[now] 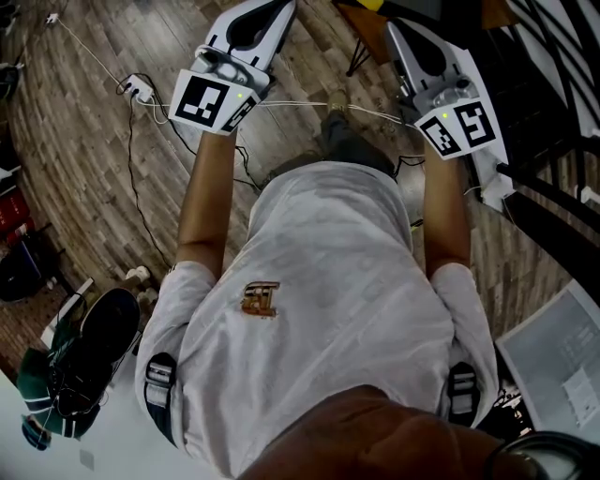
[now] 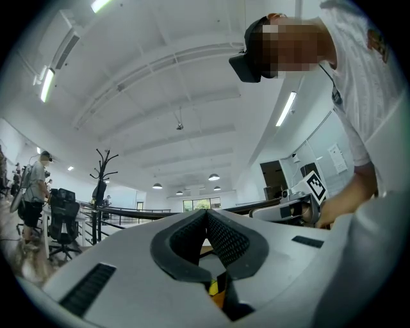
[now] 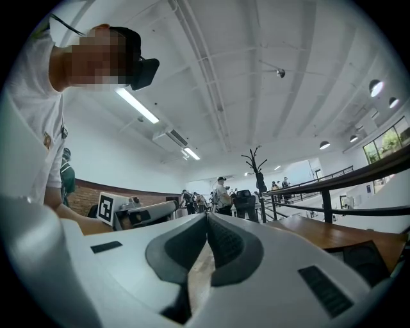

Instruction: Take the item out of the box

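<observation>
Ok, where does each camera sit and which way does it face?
Head view: on the person's head, steeply down at the wood floor; shows T-shirt, forearms, left gripper, right gripper.
Left gripper view: on that gripper, along its shut jaws, up toward the ceiling; shows the T-shirt, right gripper.
Right gripper view: on that gripper, along its shut jaws; shows the T-shirt, left gripper.
Both gripper views share the coat stand.
</observation>
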A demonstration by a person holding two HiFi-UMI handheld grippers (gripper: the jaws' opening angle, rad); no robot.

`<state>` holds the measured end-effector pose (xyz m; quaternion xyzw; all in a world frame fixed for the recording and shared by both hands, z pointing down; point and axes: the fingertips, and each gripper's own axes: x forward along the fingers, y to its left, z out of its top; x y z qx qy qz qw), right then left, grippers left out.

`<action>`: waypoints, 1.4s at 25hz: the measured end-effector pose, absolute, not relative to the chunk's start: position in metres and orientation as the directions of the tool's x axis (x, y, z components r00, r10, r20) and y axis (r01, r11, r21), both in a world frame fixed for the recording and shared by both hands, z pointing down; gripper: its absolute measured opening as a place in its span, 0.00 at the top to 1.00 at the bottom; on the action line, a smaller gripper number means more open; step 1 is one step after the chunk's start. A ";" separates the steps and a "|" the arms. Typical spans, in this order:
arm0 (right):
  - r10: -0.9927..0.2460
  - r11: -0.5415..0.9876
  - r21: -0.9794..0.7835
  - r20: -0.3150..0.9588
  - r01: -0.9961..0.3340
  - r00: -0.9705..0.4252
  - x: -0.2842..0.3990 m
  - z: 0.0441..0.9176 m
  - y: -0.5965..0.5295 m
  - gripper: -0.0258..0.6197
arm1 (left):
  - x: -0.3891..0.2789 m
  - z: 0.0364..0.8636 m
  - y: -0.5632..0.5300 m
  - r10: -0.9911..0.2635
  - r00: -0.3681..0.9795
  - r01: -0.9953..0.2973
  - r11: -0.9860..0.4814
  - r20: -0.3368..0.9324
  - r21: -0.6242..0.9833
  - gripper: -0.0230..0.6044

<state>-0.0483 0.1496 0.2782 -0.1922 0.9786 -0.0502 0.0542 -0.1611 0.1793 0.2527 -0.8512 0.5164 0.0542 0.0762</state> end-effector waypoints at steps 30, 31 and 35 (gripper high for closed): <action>-0.351 0.929 -0.155 -0.082 -0.336 -0.933 -0.004 0.297 -0.121 0.91 | -0.107 0.275 -0.098 -0.869 0.492 -0.866 -0.482 -0.057 -0.132 0.93; -0.349 0.930 -0.156 -0.079 -0.334 -0.934 -0.004 0.299 -0.124 0.91 | -0.106 0.277 -0.102 -0.868 0.494 -0.864 -0.484 -0.049 -0.137 0.93; -0.341 0.931 -0.162 -0.069 -0.327 -0.937 -0.004 0.301 -0.132 0.91 | -0.100 0.286 -0.115 -0.855 0.518 -0.842 -0.512 0.012 -0.171 0.93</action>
